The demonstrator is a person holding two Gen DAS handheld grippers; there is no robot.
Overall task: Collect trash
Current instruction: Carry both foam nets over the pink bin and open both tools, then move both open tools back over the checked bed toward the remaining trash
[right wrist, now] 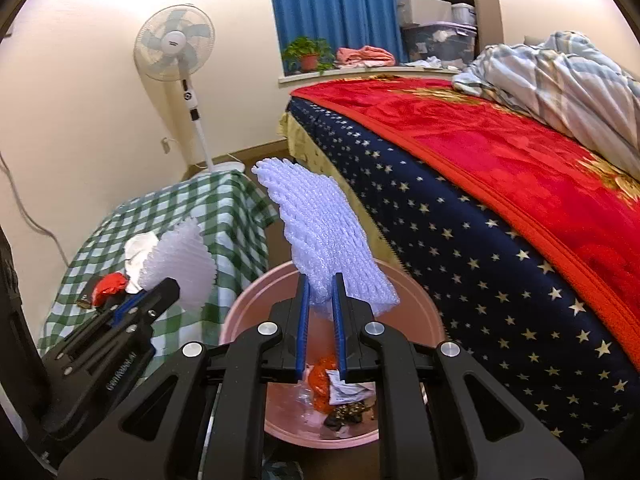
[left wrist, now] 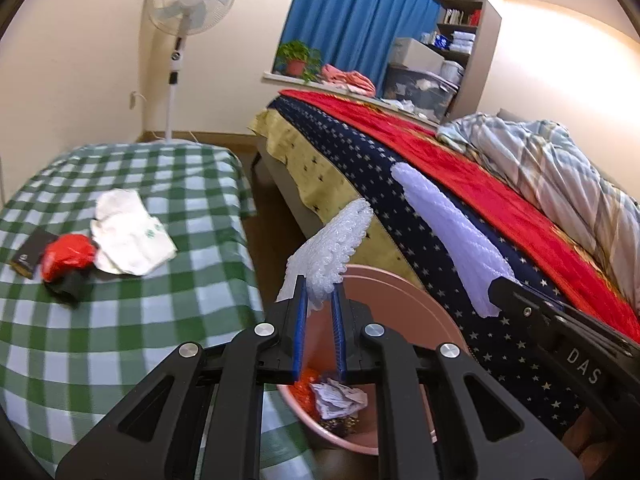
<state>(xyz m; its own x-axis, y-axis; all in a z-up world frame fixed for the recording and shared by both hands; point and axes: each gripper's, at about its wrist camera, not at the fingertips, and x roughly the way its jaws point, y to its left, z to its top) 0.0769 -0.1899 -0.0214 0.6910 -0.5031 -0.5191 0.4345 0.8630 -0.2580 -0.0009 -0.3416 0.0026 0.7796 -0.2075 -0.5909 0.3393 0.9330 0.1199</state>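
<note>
The left gripper (left wrist: 320,292) is clamped on a white foam net (left wrist: 334,248), whose long axis runs up and away from the jaws, fanning out past the tips. The right gripper (right wrist: 320,292) is likewise clenched on a second foam net (right wrist: 320,236), a wider one, standing up from the jaws and leaning slightly left.

Directly below and just ahead of both sets of fingers sits the pink bin (right wrist: 248,300), open-mouthed on the floor between the checked table (left wrist: 120,320) and the bed (right wrist: 480,240). Crumpled paper (left wrist: 338,398) and an orange wrapper (right wrist: 324,376) already lie in its bottom.

What matters next, I'd judge, is that each net hangs over the bin's mouth: both grippers look about equally near, the left toward the table side, the right toward the bed side. Letting go should drop them in, though the tall nets could catch on the rim.

More rubbish waits on the table: a red bag (left wrist: 68,256) and a white bag (left wrist: 128,236).
</note>
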